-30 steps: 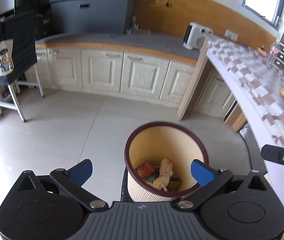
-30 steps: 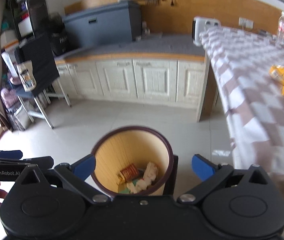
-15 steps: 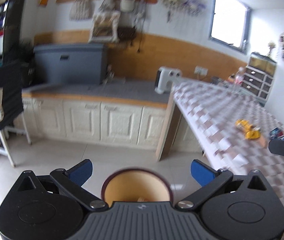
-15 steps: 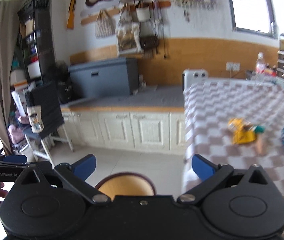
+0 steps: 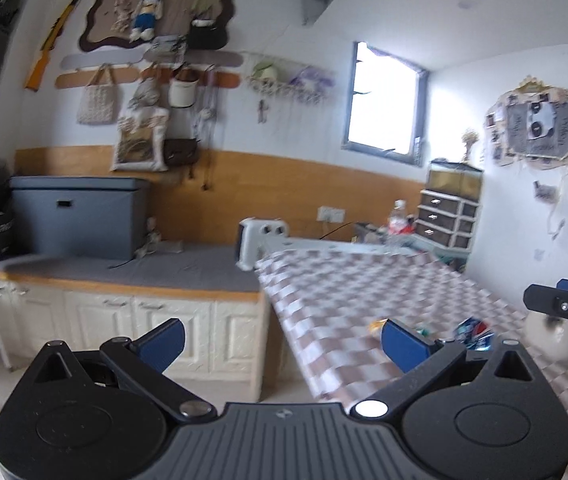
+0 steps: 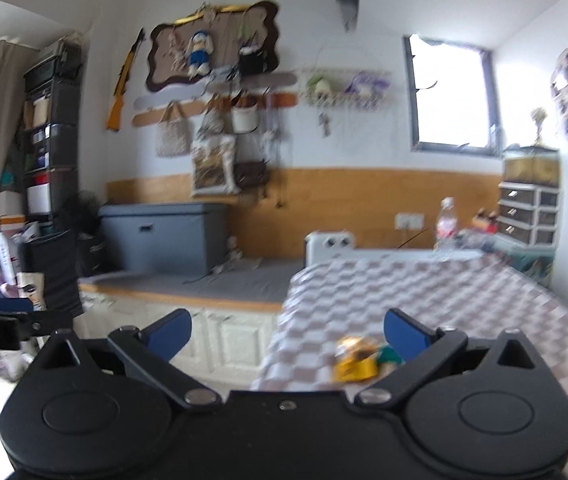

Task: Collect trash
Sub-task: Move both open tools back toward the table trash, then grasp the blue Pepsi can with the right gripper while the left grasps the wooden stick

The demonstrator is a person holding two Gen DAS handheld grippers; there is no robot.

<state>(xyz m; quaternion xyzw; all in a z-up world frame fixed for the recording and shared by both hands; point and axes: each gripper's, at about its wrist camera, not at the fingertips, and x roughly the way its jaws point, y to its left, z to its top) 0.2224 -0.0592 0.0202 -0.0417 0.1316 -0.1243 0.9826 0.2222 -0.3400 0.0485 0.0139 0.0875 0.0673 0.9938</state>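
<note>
A yellow crumpled wrapper point(image 6: 353, 364) lies on the checkered table point(image 6: 403, 296), just inside my right gripper's point(image 6: 287, 334) right fingertip, with a green scrap point(image 6: 388, 356) beside it. In the left wrist view the wrapper's orange edge point(image 5: 375, 325) peeks out beside the right fingertip, and a blue and red crushed packet point(image 5: 471, 330) lies further right. My left gripper point(image 5: 282, 344) is open and empty, held above the table's near corner. My right gripper is open and empty too. The trash bin is out of view.
A white heater point(image 5: 260, 240) and a plastic bottle point(image 6: 445, 220) stand at the table's far end. A white cabinet point(image 5: 144, 328) with a grey countertop and grey box point(image 5: 80, 216) runs along the wall. A white plush toy point(image 5: 551, 334) sits on the table at right.
Both grippers have tilted up from the bin on the floor toward the table. The bin has dropped out of view and the table trash has come close. Both stayed open.
</note>
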